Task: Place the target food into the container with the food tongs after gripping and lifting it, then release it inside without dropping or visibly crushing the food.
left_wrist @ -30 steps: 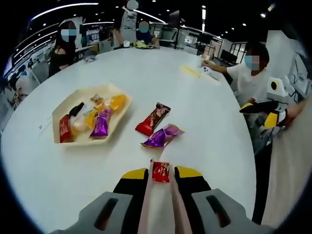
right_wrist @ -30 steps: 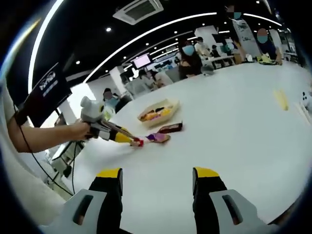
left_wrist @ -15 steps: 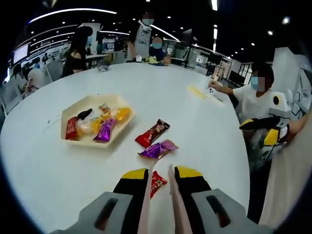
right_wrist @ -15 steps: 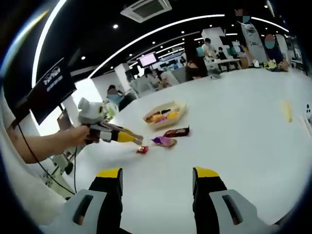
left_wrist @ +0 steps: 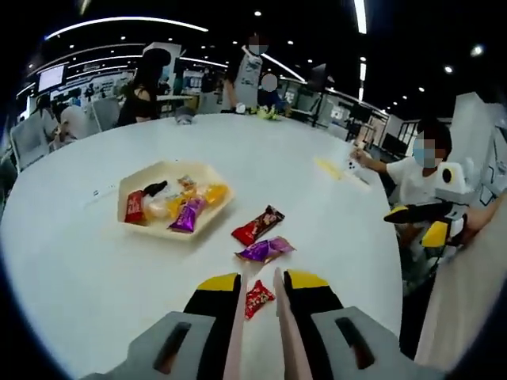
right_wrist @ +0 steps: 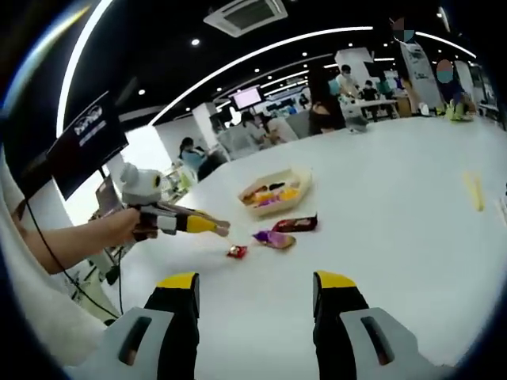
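Observation:
My left gripper (left_wrist: 261, 279) is shut on a pair of pale food tongs (left_wrist: 279, 317) that run forward between its jaws, their arms slightly apart. A small red candy (left_wrist: 259, 298) lies on the white table just past the tong tips. In the right gripper view the same candy (right_wrist: 236, 252) rests on the table, below and apart from the tong tips (right_wrist: 224, 229), with the left gripper (right_wrist: 207, 225) held by a hand. A cream tray (left_wrist: 131, 194) holding several wrapped snacks sits to the left. My right gripper (right_wrist: 255, 280) stands open, holding nothing.
A red-brown wrapper (left_wrist: 257, 226) and a purple wrapper (left_wrist: 264, 250) lie between the candy and the tray (right_wrist: 301, 180). The right gripper (left_wrist: 413, 222) shows at the table's right edge. A person (left_wrist: 416, 170) sits at the right, and others are at the far side.
The red candy was held between the tong tips a second ago; it has come out and now lies on the table. The left gripper has risen above it.

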`<state>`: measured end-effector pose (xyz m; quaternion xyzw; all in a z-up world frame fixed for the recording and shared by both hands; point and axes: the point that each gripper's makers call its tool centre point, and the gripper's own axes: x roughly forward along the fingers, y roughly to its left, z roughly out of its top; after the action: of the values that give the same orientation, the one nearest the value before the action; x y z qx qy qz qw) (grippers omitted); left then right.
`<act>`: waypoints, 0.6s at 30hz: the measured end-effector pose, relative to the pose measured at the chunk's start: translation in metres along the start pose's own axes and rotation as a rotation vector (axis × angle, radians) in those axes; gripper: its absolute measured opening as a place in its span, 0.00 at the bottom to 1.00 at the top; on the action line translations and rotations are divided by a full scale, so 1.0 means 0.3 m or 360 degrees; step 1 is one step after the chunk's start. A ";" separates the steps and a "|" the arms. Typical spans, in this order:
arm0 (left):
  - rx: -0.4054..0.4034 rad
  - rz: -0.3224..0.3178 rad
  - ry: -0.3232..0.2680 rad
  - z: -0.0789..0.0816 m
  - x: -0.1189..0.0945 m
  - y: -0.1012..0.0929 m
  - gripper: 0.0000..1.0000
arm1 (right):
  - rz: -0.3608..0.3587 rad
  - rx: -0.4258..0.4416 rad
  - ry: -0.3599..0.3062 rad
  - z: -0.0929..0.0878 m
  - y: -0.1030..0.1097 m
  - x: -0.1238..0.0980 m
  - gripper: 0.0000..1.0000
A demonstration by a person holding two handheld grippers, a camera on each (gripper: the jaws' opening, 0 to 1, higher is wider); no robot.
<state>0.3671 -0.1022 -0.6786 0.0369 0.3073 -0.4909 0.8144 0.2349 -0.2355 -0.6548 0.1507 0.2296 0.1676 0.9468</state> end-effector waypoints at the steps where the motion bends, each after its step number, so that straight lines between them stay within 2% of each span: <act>1: -0.0002 0.0001 -0.0001 0.001 0.000 0.000 0.19 | 0.0000 0.0003 -0.0001 0.000 0.000 0.002 0.58; 8: -0.0014 0.0004 -0.0019 0.017 0.003 -0.003 0.20 | 0.0001 0.0023 -0.0008 -0.006 0.008 0.013 0.58; 14: -0.0001 0.0029 -0.0059 0.049 0.003 -0.013 0.19 | -0.0030 0.0064 -0.0063 0.005 -0.005 0.004 0.57; 18: 0.0001 0.0056 -0.0082 0.076 0.002 -0.014 0.19 | -0.0044 0.0098 -0.0080 -0.015 -0.009 -0.007 0.57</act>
<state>0.3745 -0.1131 -0.6593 0.0300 0.2853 -0.4774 0.8305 0.2317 -0.2378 -0.6587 0.1807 0.2128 0.1436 0.9494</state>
